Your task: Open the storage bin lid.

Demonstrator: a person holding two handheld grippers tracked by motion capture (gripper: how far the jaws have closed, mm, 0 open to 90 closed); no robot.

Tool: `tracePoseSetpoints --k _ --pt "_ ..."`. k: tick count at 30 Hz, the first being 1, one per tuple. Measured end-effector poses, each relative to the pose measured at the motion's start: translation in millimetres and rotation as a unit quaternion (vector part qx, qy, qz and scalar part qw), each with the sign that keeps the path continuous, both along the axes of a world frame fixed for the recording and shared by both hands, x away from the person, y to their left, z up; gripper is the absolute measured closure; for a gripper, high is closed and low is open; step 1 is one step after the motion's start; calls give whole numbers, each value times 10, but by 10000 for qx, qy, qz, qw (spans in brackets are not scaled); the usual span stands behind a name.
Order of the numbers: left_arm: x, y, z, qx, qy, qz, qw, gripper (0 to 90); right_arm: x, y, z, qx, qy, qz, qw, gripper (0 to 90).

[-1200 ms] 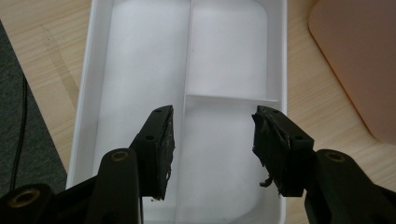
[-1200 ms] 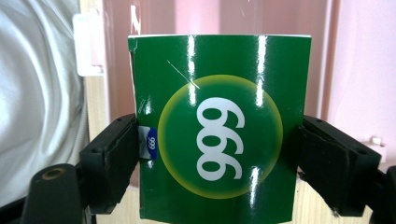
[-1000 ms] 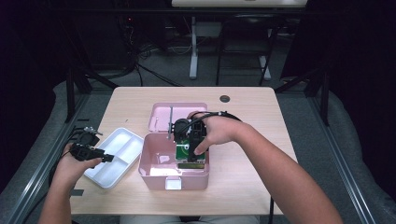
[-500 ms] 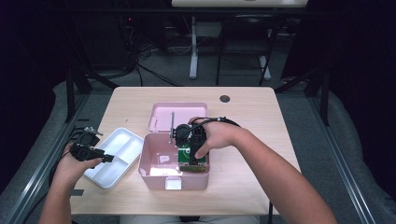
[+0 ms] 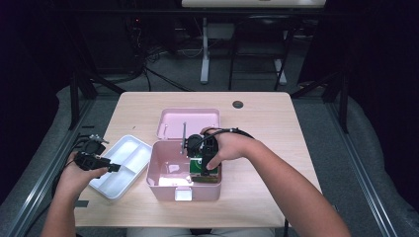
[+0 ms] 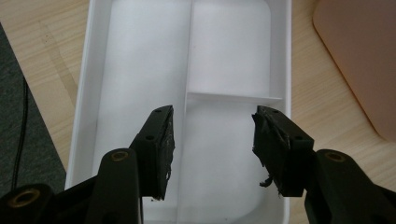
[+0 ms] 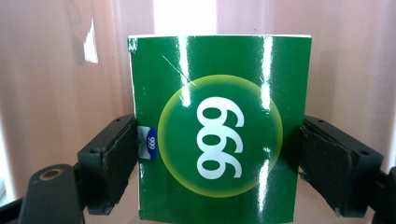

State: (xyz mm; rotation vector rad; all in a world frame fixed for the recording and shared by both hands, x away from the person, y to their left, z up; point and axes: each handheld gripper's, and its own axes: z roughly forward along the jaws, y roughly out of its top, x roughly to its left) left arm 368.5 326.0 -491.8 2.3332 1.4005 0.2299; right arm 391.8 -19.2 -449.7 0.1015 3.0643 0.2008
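Bright lit table [image 5: 267,108], dark surroundings, white glare streaks on glossy green box [image 7: 219,140] (sharp focus)

overhead forward-down, jaw-mounted close-ups, shared white tray [image 5: 123,165]

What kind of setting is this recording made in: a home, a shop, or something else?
Most likely a lab or recording studio rather than a home. A small wooden table stands alone in a dark room, metal frame rails run along its sides, and cables trail across the grey floor behind it.
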Motion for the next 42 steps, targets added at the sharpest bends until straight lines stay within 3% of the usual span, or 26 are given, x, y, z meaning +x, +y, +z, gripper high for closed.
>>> tracePoseSetpoints --k 17,26,38,42 --pt "7 -8 -18 5 22 -12 10000 481 39 -19 -175 7 39 -98 9999 162" --pt "7 -8 -16 8 16 -6 10000 481 29 -22 -224 -134 -110 97 9998 148" --pt "2 -10 -15 17 10 9 10000 481 -30 -90 26 97 -125 -10 9999 192" --pt "2 -9 -18 23 14 5 10000 482 -44 -157 147 128 -237 -88 9996 202"
